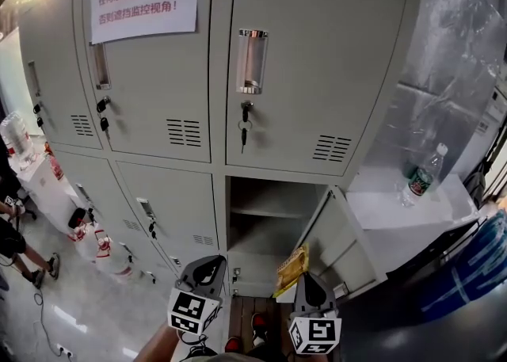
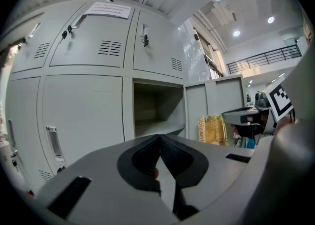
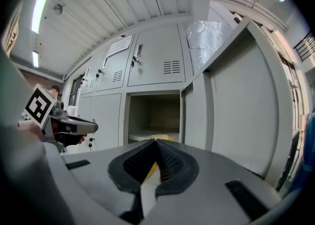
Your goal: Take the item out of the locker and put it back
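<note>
The open compartment [image 1: 265, 234] sits in the lower row of the locker bank [image 1: 317, 51], with a shelf [image 1: 269, 211] inside it and its door [image 1: 337, 245] swung out to the right. Before the opening, the packet [image 1: 291, 269] sticks up from the right gripper [image 1: 307, 280]. The left gripper [image 1: 207, 264] is beside it on the left, and right of the lockers a bottle [image 1: 420, 177] stands on a ledge [image 1: 380, 211].

Locker [image 1: 317, 51] matt painted metal; packet [image 1: 291, 269] glossy plastic.

Locker compartment [image 1: 269, 235] gapes open, door [image 1: 342, 249] swung rightward.
</note>
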The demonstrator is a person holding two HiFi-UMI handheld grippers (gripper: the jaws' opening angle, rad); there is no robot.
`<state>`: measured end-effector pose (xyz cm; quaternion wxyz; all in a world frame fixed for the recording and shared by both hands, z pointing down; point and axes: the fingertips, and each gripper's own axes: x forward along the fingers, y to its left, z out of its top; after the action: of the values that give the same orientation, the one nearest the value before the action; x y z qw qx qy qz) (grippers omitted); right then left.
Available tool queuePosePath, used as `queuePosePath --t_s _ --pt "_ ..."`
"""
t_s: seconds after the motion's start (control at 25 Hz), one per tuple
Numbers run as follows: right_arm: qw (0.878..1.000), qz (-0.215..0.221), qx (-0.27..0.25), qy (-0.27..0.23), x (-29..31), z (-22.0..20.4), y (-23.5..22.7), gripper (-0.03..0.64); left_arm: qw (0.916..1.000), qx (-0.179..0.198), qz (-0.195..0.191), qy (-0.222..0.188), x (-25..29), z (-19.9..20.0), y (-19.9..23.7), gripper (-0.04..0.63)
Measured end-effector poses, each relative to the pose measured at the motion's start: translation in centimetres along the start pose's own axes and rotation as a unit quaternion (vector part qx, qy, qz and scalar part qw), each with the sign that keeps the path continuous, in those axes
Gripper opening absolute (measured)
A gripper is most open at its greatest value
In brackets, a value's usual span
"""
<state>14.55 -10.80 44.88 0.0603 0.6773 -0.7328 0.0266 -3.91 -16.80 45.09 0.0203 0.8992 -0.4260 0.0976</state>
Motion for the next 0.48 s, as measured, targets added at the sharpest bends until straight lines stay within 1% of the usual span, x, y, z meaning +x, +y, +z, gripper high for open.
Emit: queuePosePath --t_s 0.16,0.48 --pt "1.000 -0.001 0.006 0.004 -0.43 -0.66 0.00 0.015 1.0000 0.001 -0.001 0.001 -0.13 -0.04 -0.25 0.021" --pt "1.000 -0.001 0.003 -0.002 -0.46 -0.27 -0.02 0.015 1.0000 0.000 0.002 0.000 -0.37 0.12 -0.16 0.021"
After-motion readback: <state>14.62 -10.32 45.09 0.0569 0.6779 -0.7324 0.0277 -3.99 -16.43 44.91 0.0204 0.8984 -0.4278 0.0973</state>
